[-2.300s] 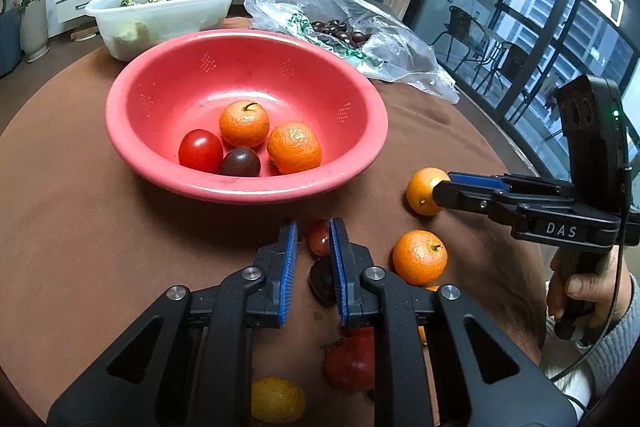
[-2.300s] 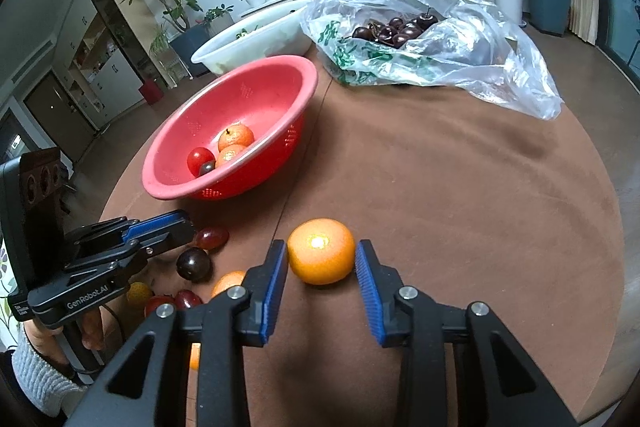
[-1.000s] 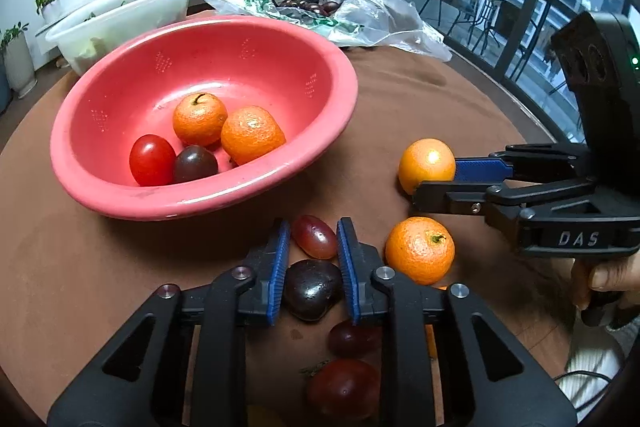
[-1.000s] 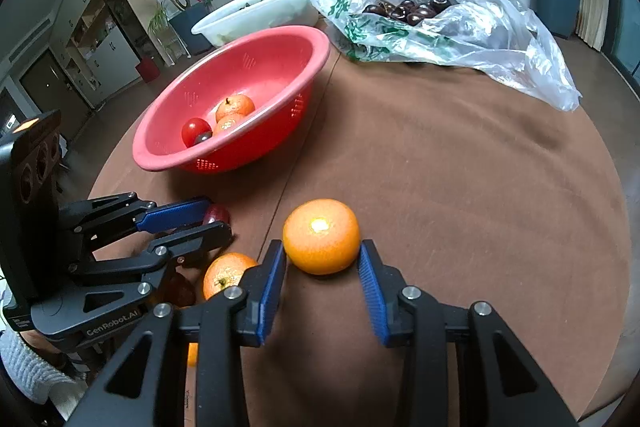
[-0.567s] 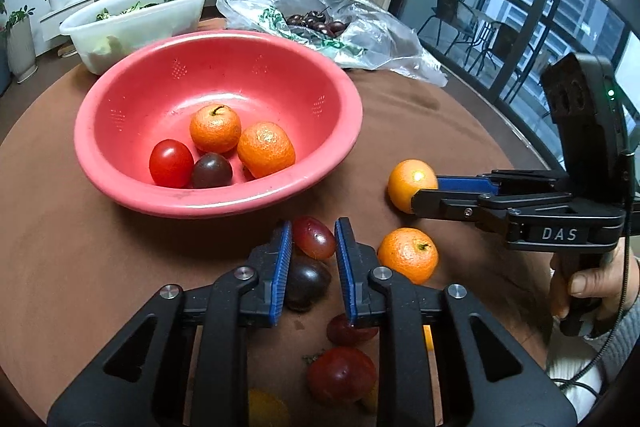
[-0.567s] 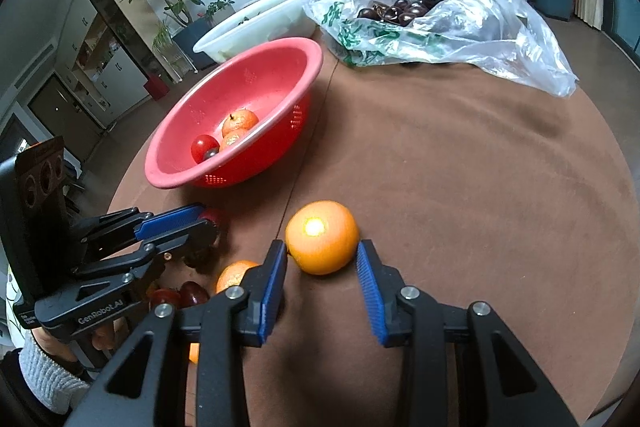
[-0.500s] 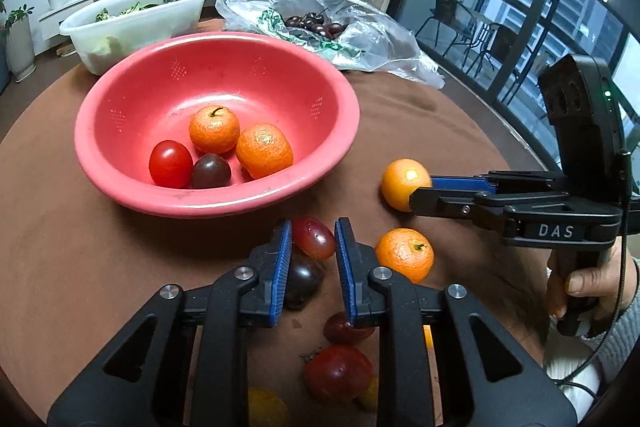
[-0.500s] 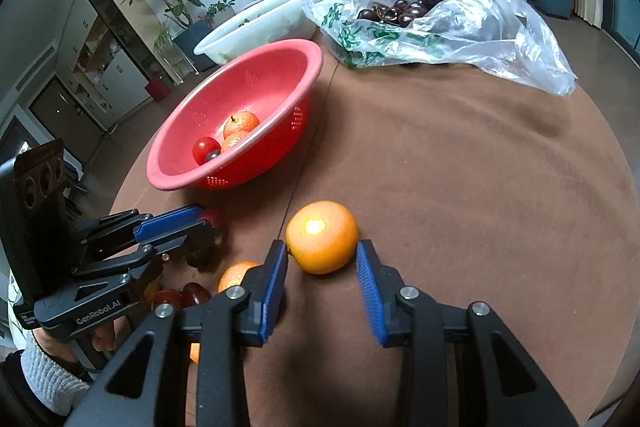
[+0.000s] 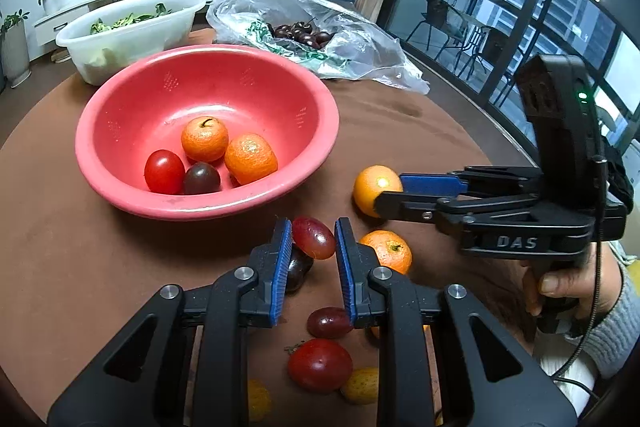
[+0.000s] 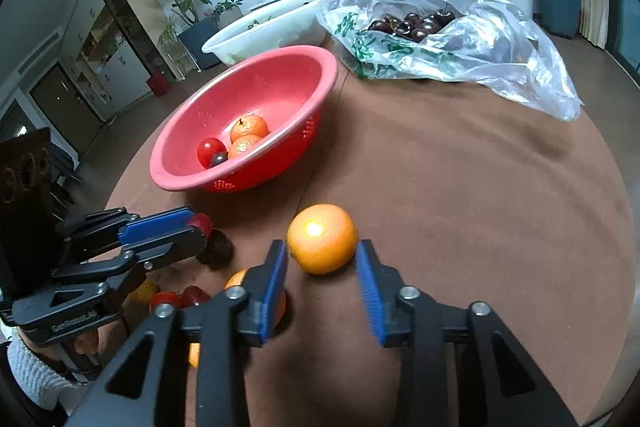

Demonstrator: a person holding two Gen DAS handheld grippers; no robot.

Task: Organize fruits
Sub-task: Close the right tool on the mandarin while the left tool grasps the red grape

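Note:
A red bowl [image 9: 120, 179] on the brown table holds two oranges, a red tomato and a dark tomato. My left gripper [image 9: 310, 239] is shut on an oval dark-red tomato [image 9: 314, 237], held above a dark tomato [image 9: 298, 269] just in front of the bowl. My right gripper [image 10: 322, 257] is open around an orange [image 10: 322, 237] that rests on the table; its jaws stand apart from the fruit. The right gripper also shows in the left wrist view [image 9: 388, 193].
Loose fruit lies near me: an orange [image 9: 386, 251], red tomatoes [image 9: 320, 363] and small yellow ones [image 9: 360, 383]. A plastic bag of cherries [image 9: 304, 31] and a white tub of greens [image 9: 128, 27] stand behind the bowl [image 10: 240, 179].
My left gripper closed on the oval dark-red tomato and lifted it off the table, leaving the dark tomato below. The right gripper stayed open around its orange.

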